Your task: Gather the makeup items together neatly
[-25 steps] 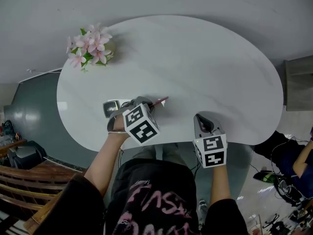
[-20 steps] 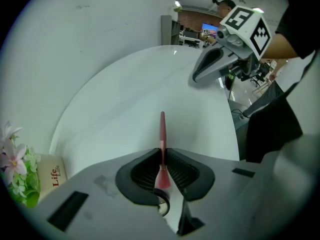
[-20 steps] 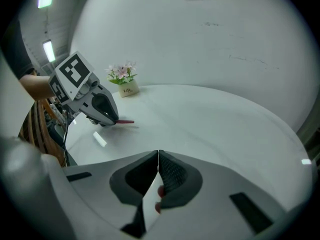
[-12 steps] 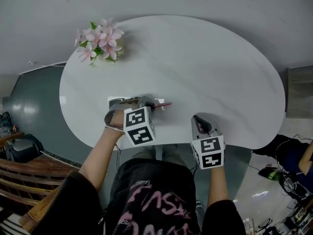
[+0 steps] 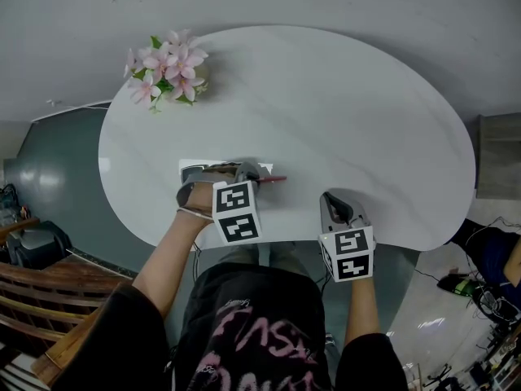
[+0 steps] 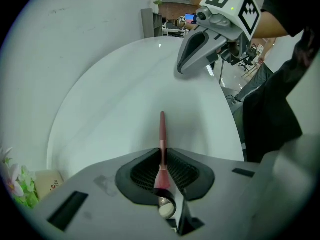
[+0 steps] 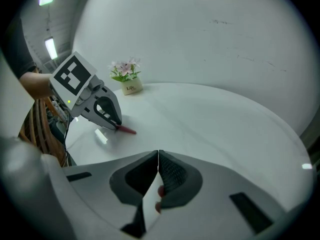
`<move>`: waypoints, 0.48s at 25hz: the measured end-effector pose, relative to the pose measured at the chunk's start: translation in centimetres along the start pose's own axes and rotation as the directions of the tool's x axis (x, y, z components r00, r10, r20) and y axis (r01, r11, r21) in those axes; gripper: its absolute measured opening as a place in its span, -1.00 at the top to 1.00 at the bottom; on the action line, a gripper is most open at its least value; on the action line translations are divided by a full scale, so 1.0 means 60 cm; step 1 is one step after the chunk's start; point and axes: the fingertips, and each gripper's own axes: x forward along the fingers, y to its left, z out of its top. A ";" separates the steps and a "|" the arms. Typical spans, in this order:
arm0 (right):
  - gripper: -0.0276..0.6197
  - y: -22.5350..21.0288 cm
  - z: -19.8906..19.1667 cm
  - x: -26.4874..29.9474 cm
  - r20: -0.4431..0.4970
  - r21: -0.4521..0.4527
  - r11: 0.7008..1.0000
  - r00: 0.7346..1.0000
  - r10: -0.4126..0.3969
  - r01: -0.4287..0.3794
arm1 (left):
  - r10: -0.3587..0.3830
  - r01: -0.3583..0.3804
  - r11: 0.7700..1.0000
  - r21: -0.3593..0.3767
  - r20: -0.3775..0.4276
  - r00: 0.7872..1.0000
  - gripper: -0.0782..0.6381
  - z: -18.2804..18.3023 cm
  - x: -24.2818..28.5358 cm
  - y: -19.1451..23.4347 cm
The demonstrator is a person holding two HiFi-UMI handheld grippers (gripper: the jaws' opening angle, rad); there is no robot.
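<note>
My left gripper is shut on a slim pink makeup brush just above the white table, near its front edge. In the left gripper view the brush runs straight out between the jaws of the left gripper, handle end forward. A dark compact lies just left of that gripper, partly hidden by the hand. A small white item lies under the left gripper. My right gripper hovers at the front edge, its jaws shut with nothing between them.
A small pot of pink flowers stands at the table's far left edge. Dark floor and a wooden bench lie left of the table. The person's body is close against the front edge.
The left gripper with the brush has shifted slightly right and toward the front edge, and the brush now lies more level. The right gripper has barely moved.
</note>
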 end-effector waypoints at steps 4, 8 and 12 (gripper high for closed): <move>0.72 -0.002 0.000 0.002 -0.002 -0.001 1.000 1.000 0.003 -0.003 | -0.013 0.013 1.000 -0.010 -0.003 1.000 0.64 0.000 0.001 0.000; 0.72 -0.002 0.001 0.006 -0.001 -0.004 1.000 1.000 0.007 -0.007 | -0.013 0.013 1.000 -0.002 -0.003 1.000 0.64 -0.002 0.003 0.000; 0.72 -0.002 0.004 0.006 -0.003 -0.005 1.000 1.000 0.010 -0.010 | -0.022 0.022 1.000 0.000 0.000 1.000 0.64 -0.002 0.002 -0.001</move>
